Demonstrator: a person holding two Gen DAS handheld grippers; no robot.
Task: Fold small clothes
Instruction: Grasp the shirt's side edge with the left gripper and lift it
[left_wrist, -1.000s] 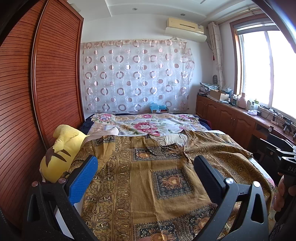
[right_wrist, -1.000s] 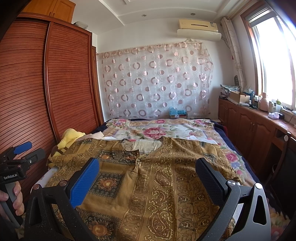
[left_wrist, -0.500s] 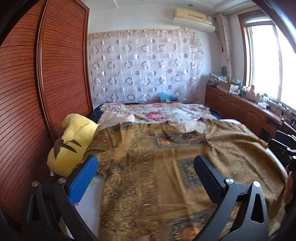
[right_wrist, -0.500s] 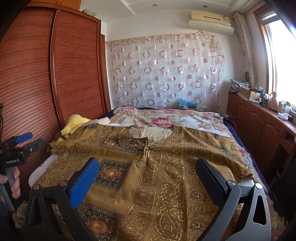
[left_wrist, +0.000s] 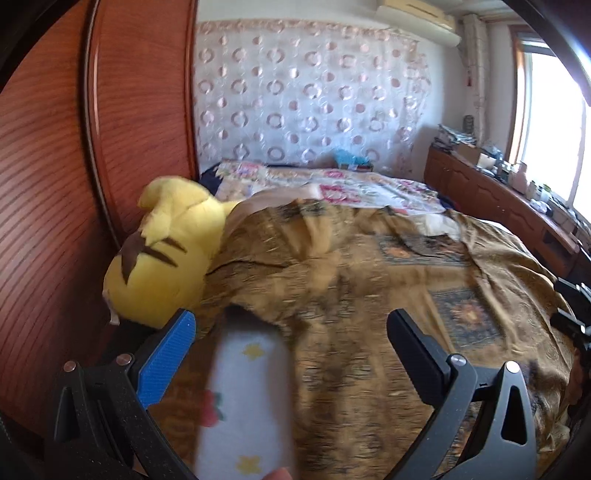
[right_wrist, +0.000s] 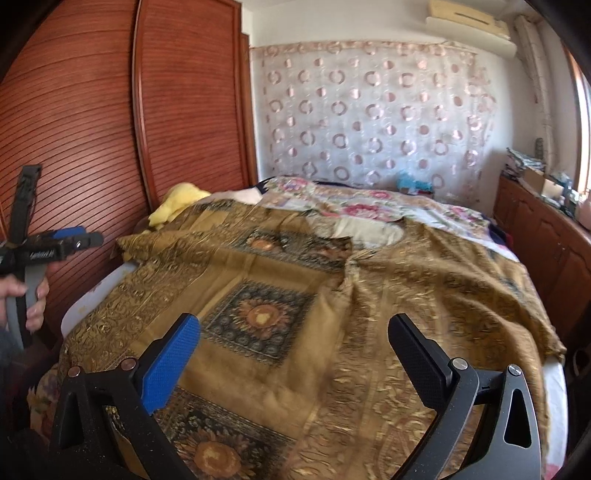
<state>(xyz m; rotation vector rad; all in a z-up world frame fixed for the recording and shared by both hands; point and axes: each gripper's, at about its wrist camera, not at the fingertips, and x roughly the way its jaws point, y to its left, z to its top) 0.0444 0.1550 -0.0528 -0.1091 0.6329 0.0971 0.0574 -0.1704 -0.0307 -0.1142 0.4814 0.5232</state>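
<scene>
- The gold patterned garment (right_wrist: 295, 302) lies spread flat across the bed (left_wrist: 243, 398), neckline (right_wrist: 369, 232) toward the far end; no fold shows, so folding looks not yet begun.
- Left gripper (left_wrist: 291, 332) hovers over the garment's left edge, jaws spread, holding nothing.
- Right gripper (right_wrist: 293, 343) hovers above the hem area, jaws spread, empty.
- A yellow plush toy (left_wrist: 166, 251) touches the garment's left side and may hinder folding.

left tool (left_wrist: 291, 347) — black frame | blue and black fingers | silver screws | bare-skinned hand (right_wrist: 27, 299)
</scene>
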